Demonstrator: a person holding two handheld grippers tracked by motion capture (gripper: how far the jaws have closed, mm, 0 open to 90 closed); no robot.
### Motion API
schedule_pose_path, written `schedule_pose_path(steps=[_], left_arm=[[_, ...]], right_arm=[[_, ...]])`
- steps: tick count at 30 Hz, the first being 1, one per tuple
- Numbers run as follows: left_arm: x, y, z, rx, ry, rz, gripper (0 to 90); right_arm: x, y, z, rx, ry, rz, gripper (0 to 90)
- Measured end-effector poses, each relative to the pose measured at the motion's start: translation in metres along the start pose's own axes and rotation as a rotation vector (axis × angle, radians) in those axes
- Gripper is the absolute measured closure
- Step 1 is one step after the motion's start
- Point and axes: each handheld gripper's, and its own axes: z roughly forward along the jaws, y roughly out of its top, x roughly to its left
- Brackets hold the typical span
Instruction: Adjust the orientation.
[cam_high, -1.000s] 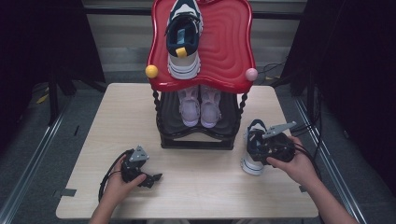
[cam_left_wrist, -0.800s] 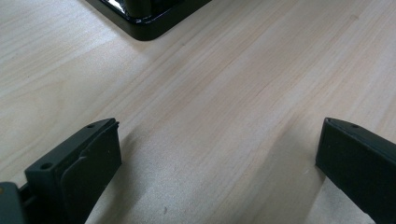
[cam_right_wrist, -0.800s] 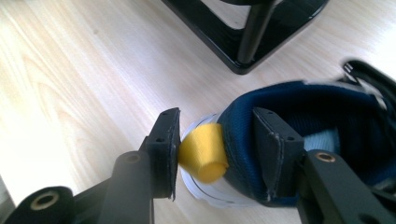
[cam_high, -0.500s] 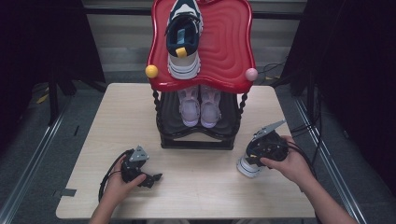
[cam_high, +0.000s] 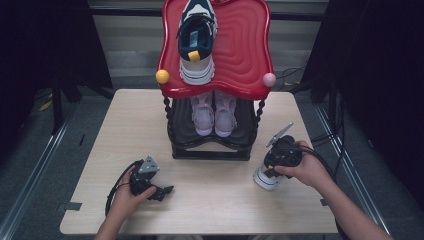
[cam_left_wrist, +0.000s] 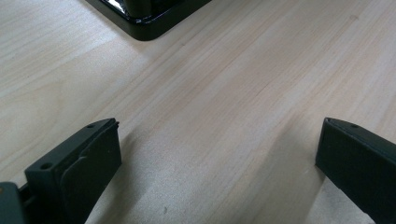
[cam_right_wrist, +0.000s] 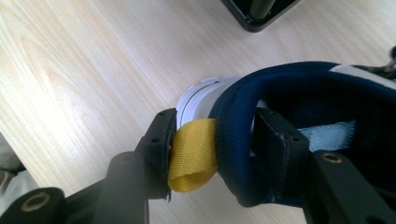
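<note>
The shoe (cam_right_wrist: 299, 88) — navy collar, white sole, yellow heel loop (cam_right_wrist: 194, 154) — stood on its heel end near the table's (cam_high: 210, 210) right edge, in front of the rack (cam_high: 212, 145) and apart from its base. The right gripper (cam_right_wrist: 212, 149) pinched the heel: one jaw lay outside against the loop, the other inside the padded collar. The padding appeared soft and yielding, so a grip there was likely to squash a little; the shoe itself looked light, and its stiffer heel wall seemed the soundest place to hold, with the webbing loop giving some friction.

Its mate (cam_high: 196, 40) lay on the rack's red top tray (cam_high: 245, 55), toe pointing away, leaving free space to the right. A pale pink pair (cam_high: 214, 114) sat on the dark lower shelf.

The left gripper (cam_left_wrist: 215, 163) rested on the table at the near left — jaws spread wide, nothing between them, the rack's black base corner (cam_left_wrist: 144, 18) ahead.
</note>
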Motion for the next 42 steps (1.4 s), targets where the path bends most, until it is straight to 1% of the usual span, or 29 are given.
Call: schedule_pose_path(steps=[3,6,7,10,11,16,22,23,24,25,29,30,31,33,34,36,39,40,42], left_arm=[[0.000,0.000,0.000,0.000,0.000,0.000,0.0],[0.000,0.000,0.000,0.000,0.000,0.000,0.0],[0.000,0.000,0.000,0.000,0.000,0.000,0.0],[0.000,0.000,0.000,0.000,0.000,0.001,0.0],[0.000,0.000,0.000,0.000,0.000,0.000,0.0],[0.000,0.000,0.000,0.000,0.000,0.000,0.0],[0.000,0.000,0.000,0.000,-0.001,0.001,0.0],[0.000,0.000,0.000,0.000,-0.001,0.001,0.0],[0.000,0.000,0.000,0.000,-0.002,0.001,0.0],[0.000,0.000,0.000,0.000,0.000,0.005,0.0],[0.000,0.000,0.000,0.000,-0.002,0.001,0.0],[0.000,0.000,0.000,0.000,-0.001,0.001,0.0],[0.000,0.000,0.000,0.000,-0.002,0.001,0.0],[0.000,0.000,0.000,0.000,-0.002,0.001,0.0],[0.000,0.000,0.000,0.000,0.000,0.003,0.0],[0.000,0.000,0.000,0.000,-0.002,0.001,0.0],[0.000,0.000,0.000,0.000,-0.002,0.002,0.0],[0.000,0.000,0.000,0.000,-0.002,0.001,0.0],[0.000,0.000,0.000,0.000,-0.002,0.001,0.0]], right_arm=[[0.000,0.001,0.004,0.018,0.003,-0.001,50.8],[0.000,0.003,0.008,0.047,0.005,-0.006,50.9],[0.000,0.003,0.009,0.059,0.004,0.000,50.9],[-0.001,0.004,0.013,0.081,0.005,-0.008,50.9],[-0.002,0.004,0.015,0.086,0.002,-0.014,51.1],[-0.002,0.005,0.019,0.105,0.010,-0.002,52.0],[-0.002,0.008,0.024,0.131,0.013,-0.019,53.9],[-0.003,0.009,0.024,0.138,0.006,-0.033,54.4],[-0.001,0.010,0.024,0.148,0.011,-0.017,54.7],[-0.001,0.010,0.026,0.143,0.014,-0.023,54.9],[0.000,0.012,0.029,0.153,0.019,-0.019,55.7],[0.000,0.012,0.030,0.156,0.021,-0.029,56.3],[0.001,0.012,0.031,0.160,0.023,-0.023,57.9],[0.001,0.012,0.034,0.157,0.028,-0.034,60.6],[0.001,0.012,0.035,0.157,0.031,-0.039,61.7],[0.002,0.013,0.034,0.166,0.035,-0.026,63.1],[0.001,0.012,0.035,0.163,0.038,-0.042,63.6],[0.002,0.013,0.034,0.165,0.040,-0.036,63.8],[0.002,0.013,0.035,0.165,0.042,-0.040,64.6]])
